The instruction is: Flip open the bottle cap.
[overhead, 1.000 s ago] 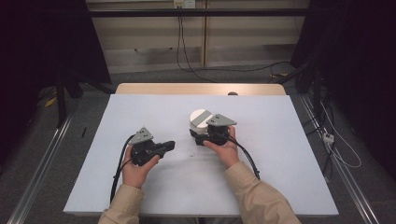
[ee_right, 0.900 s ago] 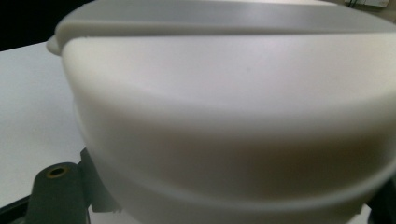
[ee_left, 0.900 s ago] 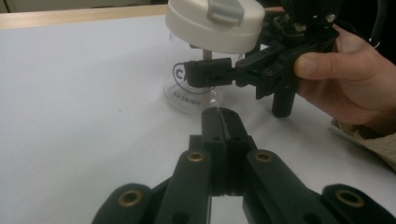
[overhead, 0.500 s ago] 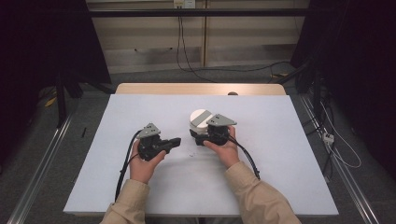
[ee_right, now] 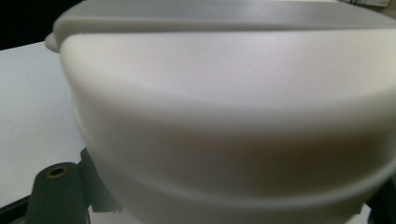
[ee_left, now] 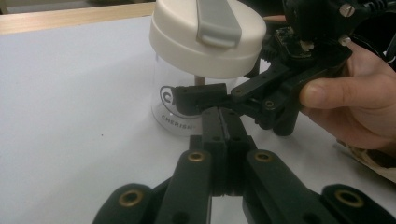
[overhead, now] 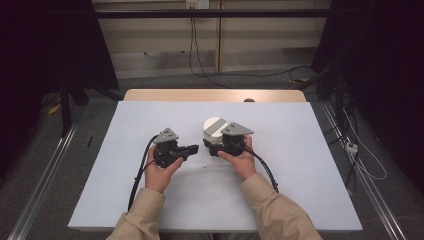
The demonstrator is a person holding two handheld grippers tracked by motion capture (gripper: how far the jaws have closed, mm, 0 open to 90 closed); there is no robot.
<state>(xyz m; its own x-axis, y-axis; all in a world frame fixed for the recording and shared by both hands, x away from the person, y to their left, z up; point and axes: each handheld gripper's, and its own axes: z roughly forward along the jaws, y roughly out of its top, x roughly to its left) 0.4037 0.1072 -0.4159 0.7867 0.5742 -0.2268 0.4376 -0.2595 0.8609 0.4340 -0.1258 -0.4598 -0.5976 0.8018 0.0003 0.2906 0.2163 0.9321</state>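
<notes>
A clear cup [ee_left: 170, 100] with a white lid [ee_left: 205, 37] and a grey strap stands upright on the white table [overhead: 300, 160]. In the high view its lid [overhead: 214, 125] shows just behind my right gripper [overhead: 212, 145]. That right gripper [ee_left: 205, 95] has its jaws around the clear body below the lid, shut on it. The lid [ee_right: 224, 107] looms very close in the right gripper view, with one black finger [ee_right: 56, 191] at lower left. My left gripper [ee_left: 220, 126] is shut and empty, its tips a short way from the cup; in the high view the left gripper [overhead: 189, 148] points right.
The table's wooden far edge [overhead: 215, 95] lies behind the cup. Dark curtains, floor rails and cables surround the table. A black cable [overhead: 137, 175] trails from the left gripper along the person's sleeve.
My left gripper has moved right, closer to the cup and the right gripper. The right gripper and the cup have stayed put.
</notes>
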